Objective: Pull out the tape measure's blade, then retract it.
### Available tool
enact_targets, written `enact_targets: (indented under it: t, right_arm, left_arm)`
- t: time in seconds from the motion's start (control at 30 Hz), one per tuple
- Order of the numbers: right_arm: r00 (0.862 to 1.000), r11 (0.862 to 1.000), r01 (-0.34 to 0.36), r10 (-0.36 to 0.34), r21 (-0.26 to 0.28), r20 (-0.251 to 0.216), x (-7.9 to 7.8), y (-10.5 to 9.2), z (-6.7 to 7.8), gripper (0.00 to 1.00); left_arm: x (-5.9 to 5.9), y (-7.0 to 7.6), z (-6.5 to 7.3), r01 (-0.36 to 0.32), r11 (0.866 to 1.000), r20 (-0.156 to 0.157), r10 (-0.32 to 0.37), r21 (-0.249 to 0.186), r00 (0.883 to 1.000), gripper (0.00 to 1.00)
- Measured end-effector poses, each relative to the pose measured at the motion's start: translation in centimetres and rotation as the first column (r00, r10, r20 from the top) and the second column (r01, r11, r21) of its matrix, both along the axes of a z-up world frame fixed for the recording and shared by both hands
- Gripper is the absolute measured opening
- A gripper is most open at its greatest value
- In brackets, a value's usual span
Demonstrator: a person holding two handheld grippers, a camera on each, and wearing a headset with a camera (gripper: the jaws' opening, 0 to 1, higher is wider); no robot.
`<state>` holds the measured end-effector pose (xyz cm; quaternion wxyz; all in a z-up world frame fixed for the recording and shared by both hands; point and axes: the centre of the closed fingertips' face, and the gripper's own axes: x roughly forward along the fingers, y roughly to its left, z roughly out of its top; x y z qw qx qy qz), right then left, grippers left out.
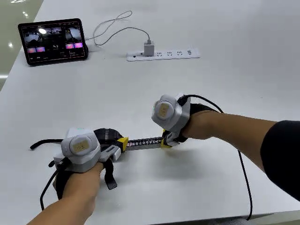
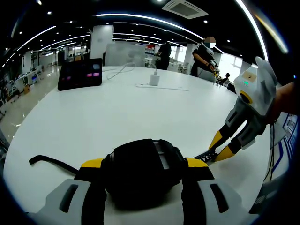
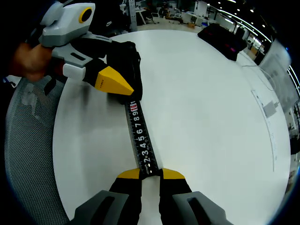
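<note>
Two grippers face each other low over the white desk (image 1: 211, 84). The left gripper (image 1: 117, 144), forearm reaching in from the near edge, has its jaws clamped around the black tape measure case (image 1: 104, 135), which rests on the desk. The right gripper (image 1: 166, 142), forearm entering from the right with the wrist bent, has its jaws closed on the tip of the blade (image 1: 143, 142). A short numbered length is out between them.

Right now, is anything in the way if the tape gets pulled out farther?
Nothing visible is. The right gripper pinches the blade tip, and on the table past it lies only that gripper's own cable.
</note>
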<state>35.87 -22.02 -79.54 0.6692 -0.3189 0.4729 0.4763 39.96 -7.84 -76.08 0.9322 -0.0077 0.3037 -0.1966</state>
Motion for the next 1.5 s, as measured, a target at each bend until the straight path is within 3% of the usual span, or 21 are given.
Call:
enact_targets:
  t: [1.5]
  right_arm:
    - [1.000, 0.999, -0.009, 0.009, 0.042, 0.005, 0.5, 1.9, 0.0, 0.10]
  left_arm:
    - [-0.1, 0.2, 0.1, -0.012, 1.000, -0.014, 0.012, -0.029, 1.000, 0.61]
